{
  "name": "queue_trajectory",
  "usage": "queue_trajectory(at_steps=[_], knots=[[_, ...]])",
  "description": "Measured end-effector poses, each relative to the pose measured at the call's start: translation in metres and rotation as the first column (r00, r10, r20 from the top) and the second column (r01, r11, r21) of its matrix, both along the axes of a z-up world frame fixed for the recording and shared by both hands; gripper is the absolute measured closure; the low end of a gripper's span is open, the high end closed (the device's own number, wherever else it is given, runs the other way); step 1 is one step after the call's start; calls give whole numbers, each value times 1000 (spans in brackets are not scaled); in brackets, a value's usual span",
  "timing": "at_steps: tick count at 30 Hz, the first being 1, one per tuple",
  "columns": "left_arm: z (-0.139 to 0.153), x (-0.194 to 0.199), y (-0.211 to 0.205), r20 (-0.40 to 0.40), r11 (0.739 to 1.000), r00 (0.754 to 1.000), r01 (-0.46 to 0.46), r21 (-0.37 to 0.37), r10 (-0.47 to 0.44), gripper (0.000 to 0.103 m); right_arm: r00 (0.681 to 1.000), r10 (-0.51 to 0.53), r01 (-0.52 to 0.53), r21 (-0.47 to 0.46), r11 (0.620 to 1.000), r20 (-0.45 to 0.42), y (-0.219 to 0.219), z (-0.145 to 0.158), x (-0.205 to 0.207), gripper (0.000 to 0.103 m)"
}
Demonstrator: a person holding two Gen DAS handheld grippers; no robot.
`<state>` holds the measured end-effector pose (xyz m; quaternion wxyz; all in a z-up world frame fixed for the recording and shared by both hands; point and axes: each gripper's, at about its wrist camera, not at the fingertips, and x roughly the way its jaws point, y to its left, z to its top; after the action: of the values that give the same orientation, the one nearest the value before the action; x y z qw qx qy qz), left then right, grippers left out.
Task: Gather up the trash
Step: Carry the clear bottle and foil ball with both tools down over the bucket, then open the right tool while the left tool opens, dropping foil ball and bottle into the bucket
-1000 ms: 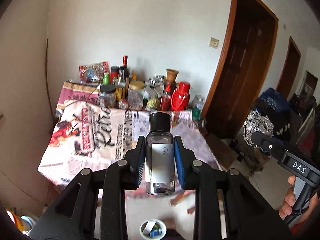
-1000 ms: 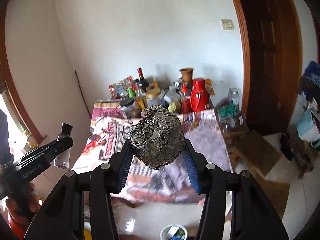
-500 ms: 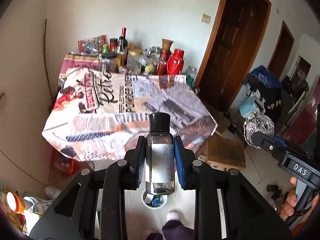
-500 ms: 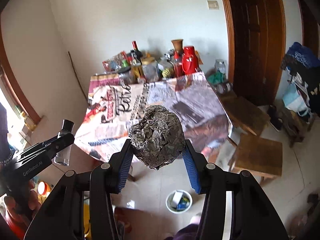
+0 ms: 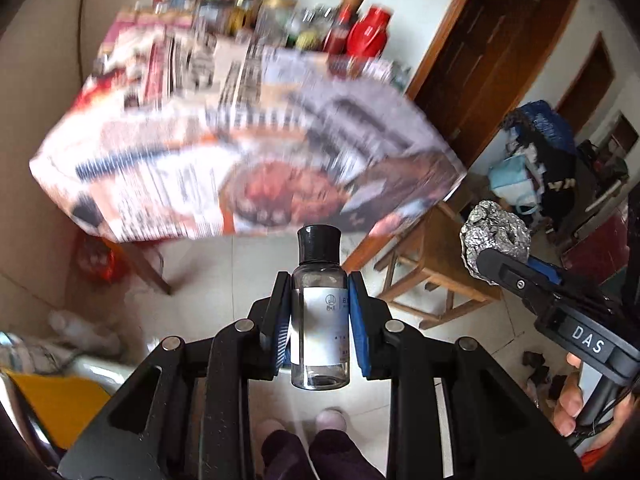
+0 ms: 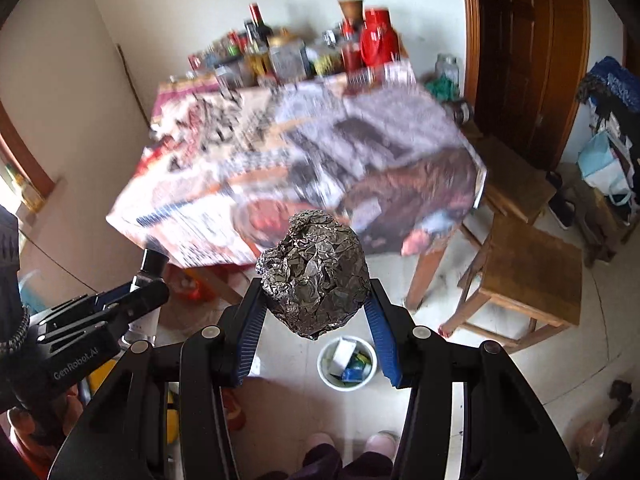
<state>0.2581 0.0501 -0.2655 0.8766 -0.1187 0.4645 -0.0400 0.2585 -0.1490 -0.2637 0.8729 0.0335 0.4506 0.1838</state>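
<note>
The left gripper stays clamped on an upright clear bottle with a black cap, held off the near edge of the table, above the floor. The right gripper still grips a crumpled foil ball, to the bottle's right. Compared with half a second earlier, both cameras have tilted downward: the table is blurred and higher in frame, and the white trash bucket, on the floor off the table's near edge, now lies just below the foil ball.

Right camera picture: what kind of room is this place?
Probably a lived-in room of a home, perhaps a dining area: a table with a printed cloth, bottles and jars crowded at its far end, a wooden stool and a wooden door.
</note>
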Motion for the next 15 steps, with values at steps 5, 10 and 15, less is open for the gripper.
queue_trajectory(at_steps=[5, 10, 15], knots=[[-96, 10, -5, -102, 999, 994, -44, -26, 41, 76, 996, 17, -19, -29, 999, -93, -5, -89, 15, 57], [-185, 13, -12, -182, 997, 981, -72, -26, 66, 76, 982, 30, -37, -33, 999, -187, -9, -170, 25, 57], [-248, 19, -14, -239, 995, 968, -89, -35, 78, 76, 966, 57, -66, -27, 997, -253, -3, -236, 35, 57]])
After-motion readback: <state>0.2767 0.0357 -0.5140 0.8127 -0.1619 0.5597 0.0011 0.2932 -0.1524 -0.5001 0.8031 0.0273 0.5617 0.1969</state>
